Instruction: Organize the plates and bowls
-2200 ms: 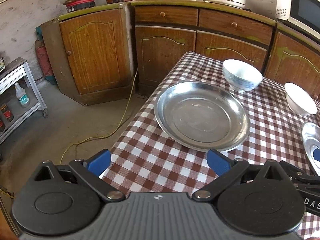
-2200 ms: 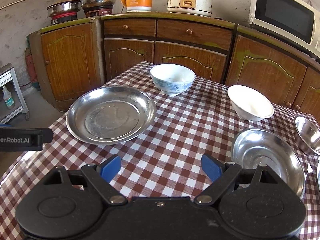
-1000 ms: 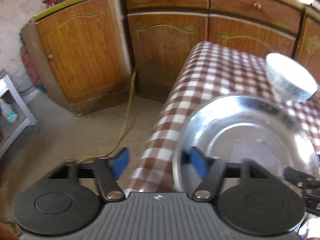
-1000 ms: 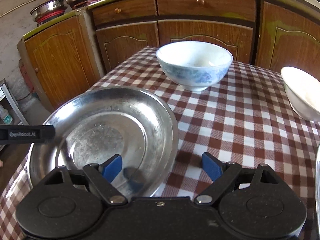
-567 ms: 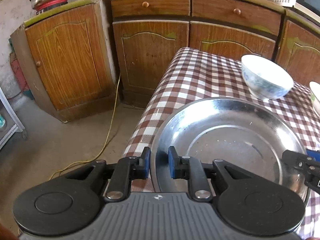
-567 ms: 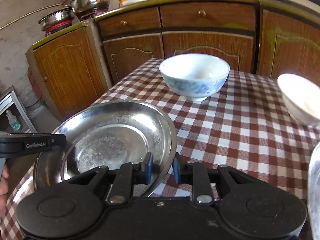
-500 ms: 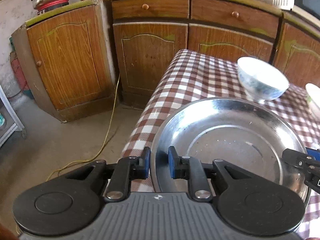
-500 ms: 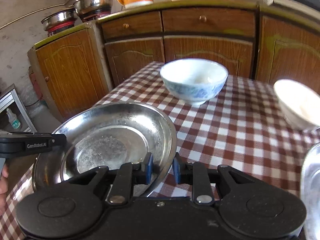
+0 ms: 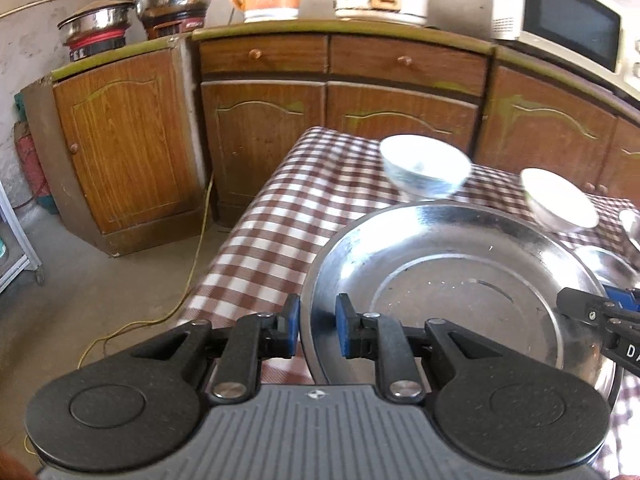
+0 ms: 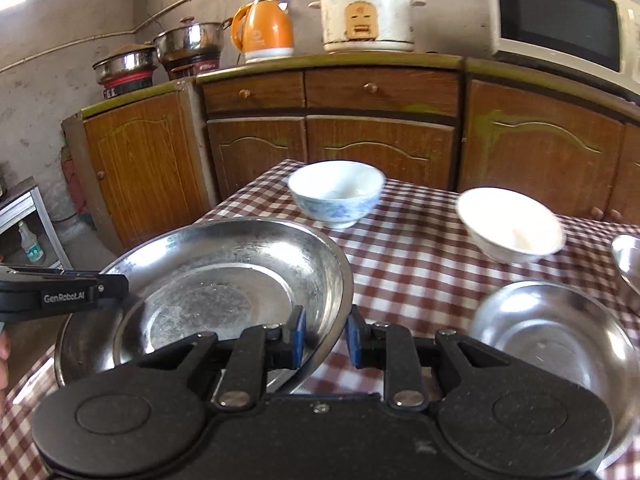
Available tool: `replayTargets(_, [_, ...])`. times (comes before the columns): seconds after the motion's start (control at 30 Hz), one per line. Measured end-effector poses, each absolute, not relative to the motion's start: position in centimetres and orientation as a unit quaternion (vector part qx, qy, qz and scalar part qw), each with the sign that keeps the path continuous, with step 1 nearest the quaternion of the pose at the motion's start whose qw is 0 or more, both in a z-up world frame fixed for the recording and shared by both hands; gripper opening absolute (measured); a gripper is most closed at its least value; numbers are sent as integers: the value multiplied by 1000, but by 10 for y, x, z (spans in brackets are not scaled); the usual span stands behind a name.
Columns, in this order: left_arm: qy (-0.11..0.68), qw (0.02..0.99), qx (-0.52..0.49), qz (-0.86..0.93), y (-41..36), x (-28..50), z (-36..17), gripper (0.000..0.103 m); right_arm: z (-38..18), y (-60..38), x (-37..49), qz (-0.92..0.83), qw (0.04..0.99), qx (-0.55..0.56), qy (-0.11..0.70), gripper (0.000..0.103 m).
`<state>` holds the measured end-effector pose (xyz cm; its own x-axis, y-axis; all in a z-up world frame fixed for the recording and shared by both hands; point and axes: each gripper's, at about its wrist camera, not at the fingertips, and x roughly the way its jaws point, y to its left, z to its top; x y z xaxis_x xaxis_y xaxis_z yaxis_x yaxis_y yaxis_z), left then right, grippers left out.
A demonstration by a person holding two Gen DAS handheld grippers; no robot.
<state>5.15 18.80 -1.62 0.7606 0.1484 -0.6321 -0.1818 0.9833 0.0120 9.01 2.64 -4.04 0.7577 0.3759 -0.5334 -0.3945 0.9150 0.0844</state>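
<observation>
A large steel plate (image 9: 452, 280) (image 10: 224, 280) hangs above the checked tablecloth (image 9: 280, 216) (image 10: 416, 256), held from both sides. My left gripper (image 9: 317, 326) is shut on its left rim. My right gripper (image 10: 326, 336) is shut on its right rim. Each gripper shows in the other's view: the right gripper (image 9: 600, 312) at the plate's far edge, the left gripper (image 10: 64, 292) likewise. On the table stand a blue-patterned bowl (image 9: 424, 172) (image 10: 336, 192), a white bowl (image 9: 560, 204) (image 10: 512, 226) and a smaller steel plate (image 10: 556, 332).
Wooden cabinets (image 10: 384, 132) line the wall behind the table, with pots, an orange kettle (image 10: 264, 32), a rice cooker (image 10: 366, 14) and a microwave (image 10: 560, 20) on top. Another steel dish (image 10: 628, 260) sits at the right edge. A yellow cord (image 9: 188, 264) crosses the floor at left.
Both grippers closed on the large steel plate's opposite rims, then lifted it off the cloth and carried it toward the right. The smaller steel plate has come into the right wrist view.
</observation>
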Motion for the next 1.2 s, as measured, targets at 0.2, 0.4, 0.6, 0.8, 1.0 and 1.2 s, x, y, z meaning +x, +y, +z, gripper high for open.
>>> replayTargets(0.2, [336,939,-30,71,160,26,-14,20,-31,-11,52,190,943,-13,272,28])
replayTargets(0.4, [334,941,-22,52,133,3,-17,20,-26,-46,20,174,948,3,266,28])
replayTargets(0.6, [343,938,-25,30,109,-15,-28,20,-30,-72,-8,156,952,-5,262,28])
replayTargets(0.8, [353,935,-21,5,81,-31,-39,20,-40,-103,-31,132,952,11,274,28])
replayTargets(1.0, [355,935,-6,-22,53,-45,-50,20,-49,-135,-55,107,953,10,284,28])
replayTargets(1.2, [351,935,15,-47,26,-55,-60,20,-62,-163,-82,83,953,9,292,28])
